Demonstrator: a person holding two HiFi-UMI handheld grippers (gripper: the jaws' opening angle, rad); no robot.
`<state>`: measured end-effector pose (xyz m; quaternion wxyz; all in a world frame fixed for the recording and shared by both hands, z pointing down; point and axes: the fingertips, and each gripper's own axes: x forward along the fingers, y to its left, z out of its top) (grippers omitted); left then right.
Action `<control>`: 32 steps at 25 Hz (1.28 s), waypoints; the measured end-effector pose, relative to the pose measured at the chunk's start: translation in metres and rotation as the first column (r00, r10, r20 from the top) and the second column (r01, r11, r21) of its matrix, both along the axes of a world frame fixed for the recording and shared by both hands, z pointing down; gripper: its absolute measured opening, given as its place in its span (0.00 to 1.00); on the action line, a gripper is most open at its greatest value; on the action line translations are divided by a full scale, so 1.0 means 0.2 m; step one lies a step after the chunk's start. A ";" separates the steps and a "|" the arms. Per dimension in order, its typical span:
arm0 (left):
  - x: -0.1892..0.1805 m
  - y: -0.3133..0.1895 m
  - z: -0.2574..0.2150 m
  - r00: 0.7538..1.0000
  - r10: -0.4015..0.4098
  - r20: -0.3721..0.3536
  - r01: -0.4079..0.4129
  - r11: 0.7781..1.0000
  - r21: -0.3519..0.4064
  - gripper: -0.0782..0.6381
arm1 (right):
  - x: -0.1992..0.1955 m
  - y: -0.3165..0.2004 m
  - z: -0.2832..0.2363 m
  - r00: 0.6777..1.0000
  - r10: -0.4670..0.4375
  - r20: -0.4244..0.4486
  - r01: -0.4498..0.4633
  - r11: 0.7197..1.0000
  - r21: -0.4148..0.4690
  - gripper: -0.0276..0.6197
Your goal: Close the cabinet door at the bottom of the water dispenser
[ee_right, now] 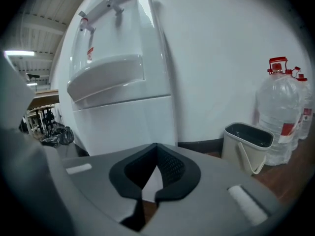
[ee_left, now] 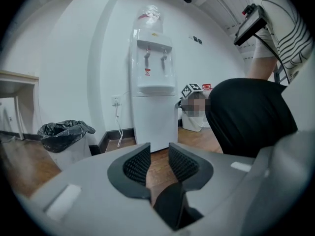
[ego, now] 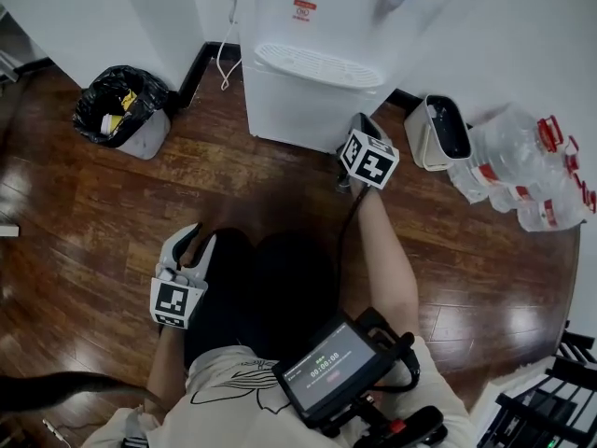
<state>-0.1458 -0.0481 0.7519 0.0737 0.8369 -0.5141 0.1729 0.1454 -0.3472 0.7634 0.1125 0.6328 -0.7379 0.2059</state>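
Observation:
The white water dispenser stands against the wall. The cabinet door in its lower front lies flush with the body in the head view. It is also flush in the left gripper view and the right gripper view. My right gripper is close to the dispenser's lower right corner. Its jaws meet at the tips with nothing between them. My left gripper hangs back by the person's knee, well away from the dispenser. Its jaws stand apart and hold nothing.
A bin with a black bag sits left of the dispenser. A small white bin and several large water bottles are on its right. A cable hangs from a wall socket. The person's dark-trousered knees fill the near floor.

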 end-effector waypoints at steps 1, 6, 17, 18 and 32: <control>-0.01 0.03 -0.02 1.000 -0.001 -0.025 0.001 1.000 -0.009 0.22 | 0.00 0.05 0.02 1.000 -0.020 0.014 0.021 1.000 -0.006 0.04; 0.07 0.00 -0.38 0.981 -0.047 -0.189 0.044 0.999 -0.023 0.14 | -0.02 0.24 -0.27 0.976 -0.188 0.105 0.185 0.982 0.038 0.04; 0.64 0.57 -1.55 0.920 0.156 -0.361 -0.285 0.896 -0.340 0.14 | 0.11 1.86 -1.26 0.971 -0.153 0.182 0.200 0.939 -0.279 0.04; 0.66 0.59 -1.74 0.915 0.193 -0.353 -0.309 0.900 -0.308 0.14 | 0.08 1.91 -1.46 0.973 -0.160 0.166 0.199 0.946 -0.255 0.04; 0.61 0.72 -3.00 0.943 0.127 -0.308 -0.110 0.991 0.074 0.13 | -0.23 2.28 -2.74 0.971 -0.207 0.119 0.204 0.978 0.037 0.04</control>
